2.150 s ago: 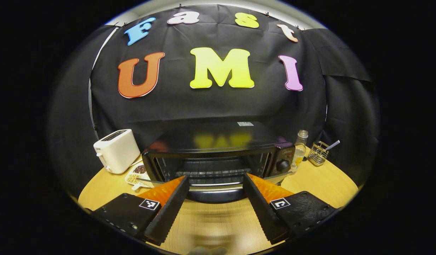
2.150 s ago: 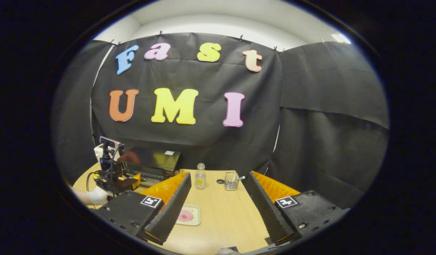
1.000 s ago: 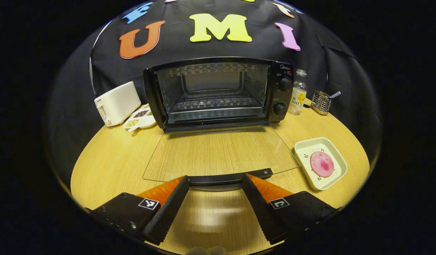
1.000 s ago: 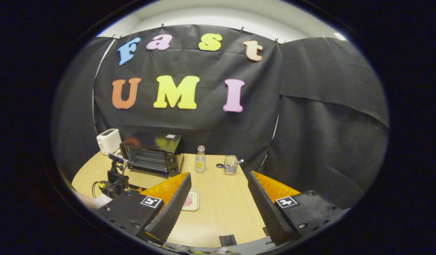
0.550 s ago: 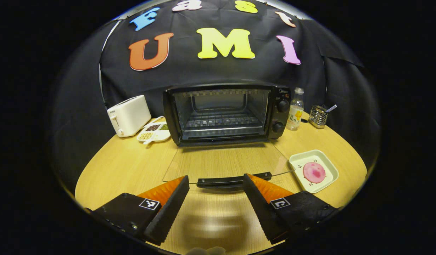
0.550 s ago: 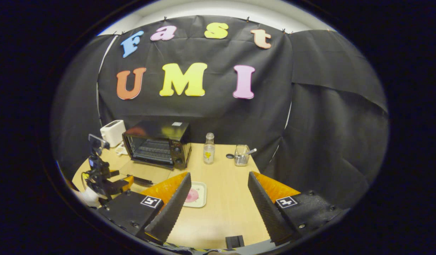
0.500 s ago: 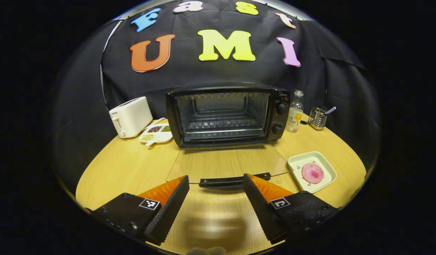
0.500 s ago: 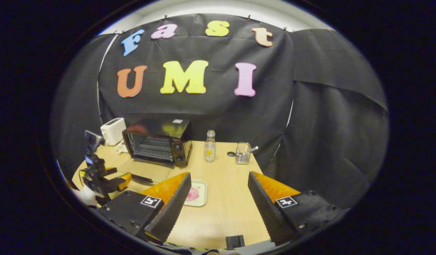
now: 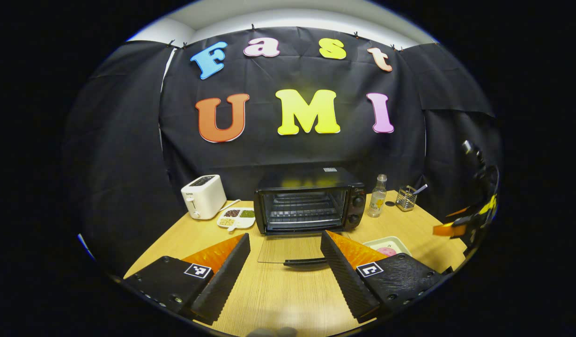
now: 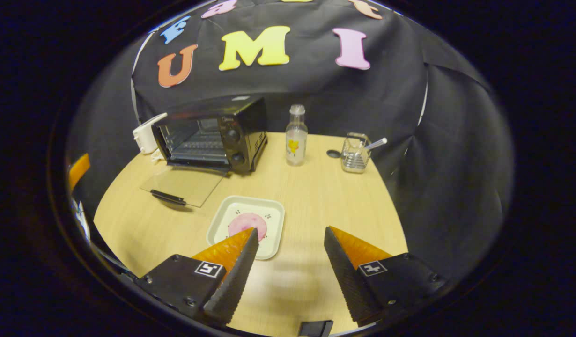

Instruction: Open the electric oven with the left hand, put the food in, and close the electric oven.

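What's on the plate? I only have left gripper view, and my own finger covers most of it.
Observer: Right gripper view shows one round pink slice of food lying flat mid-plate.
Operator: Where's the right gripper?
Observer: The right gripper sits at the plate's near edge, jaws open, nothing between them. I can't tell its height above the plate.
Operator: Path to the oven?
Observer: The plate lies apart from the oven's flat-open glass door, with bare table between them.
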### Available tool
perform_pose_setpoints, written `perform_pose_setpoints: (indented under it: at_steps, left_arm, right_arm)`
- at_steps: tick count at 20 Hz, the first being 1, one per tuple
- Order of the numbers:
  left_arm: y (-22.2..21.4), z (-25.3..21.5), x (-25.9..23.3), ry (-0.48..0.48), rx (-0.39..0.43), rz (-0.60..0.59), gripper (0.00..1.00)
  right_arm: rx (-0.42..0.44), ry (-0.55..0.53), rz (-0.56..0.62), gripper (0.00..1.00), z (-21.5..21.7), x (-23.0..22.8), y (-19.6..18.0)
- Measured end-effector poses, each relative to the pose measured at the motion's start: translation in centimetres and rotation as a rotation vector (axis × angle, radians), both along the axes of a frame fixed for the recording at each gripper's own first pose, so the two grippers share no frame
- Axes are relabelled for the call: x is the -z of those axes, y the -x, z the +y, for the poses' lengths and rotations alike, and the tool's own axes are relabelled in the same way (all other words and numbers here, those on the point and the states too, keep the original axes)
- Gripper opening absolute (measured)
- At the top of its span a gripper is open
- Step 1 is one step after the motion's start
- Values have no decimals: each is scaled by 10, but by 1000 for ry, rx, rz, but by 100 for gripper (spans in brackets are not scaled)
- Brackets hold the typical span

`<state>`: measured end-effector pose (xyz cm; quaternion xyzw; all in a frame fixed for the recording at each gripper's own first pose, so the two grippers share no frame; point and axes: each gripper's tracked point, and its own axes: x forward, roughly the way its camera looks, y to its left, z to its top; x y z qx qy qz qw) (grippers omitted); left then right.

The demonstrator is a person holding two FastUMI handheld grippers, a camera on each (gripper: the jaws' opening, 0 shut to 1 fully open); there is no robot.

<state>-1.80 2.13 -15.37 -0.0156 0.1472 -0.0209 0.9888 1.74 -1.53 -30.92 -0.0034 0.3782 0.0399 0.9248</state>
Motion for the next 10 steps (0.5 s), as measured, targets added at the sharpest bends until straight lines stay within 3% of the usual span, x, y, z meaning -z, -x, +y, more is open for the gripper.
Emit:
perform_pose_setpoints:
  at_steps: [4, 6, 7, 10]
  left_arm:
    - [17, 3, -43, -29, -85, -29, 97]
    - [24, 2, -57, -28, -134, -40, 100]
    - [27, 1, -61, -36, -158, -38, 96]
    - [33, -3, -69, -53, -214, -27, 96]
  right_arm:
    - [-58, -79, 158, 75, 10, 59, -27]
    - [-78, -107, 205, 61, 12, 76, -38]
    - [-89, -116, 227, 52, 13, 85, -44]
    - [-98, -180, 291, 40, 21, 98, -54]
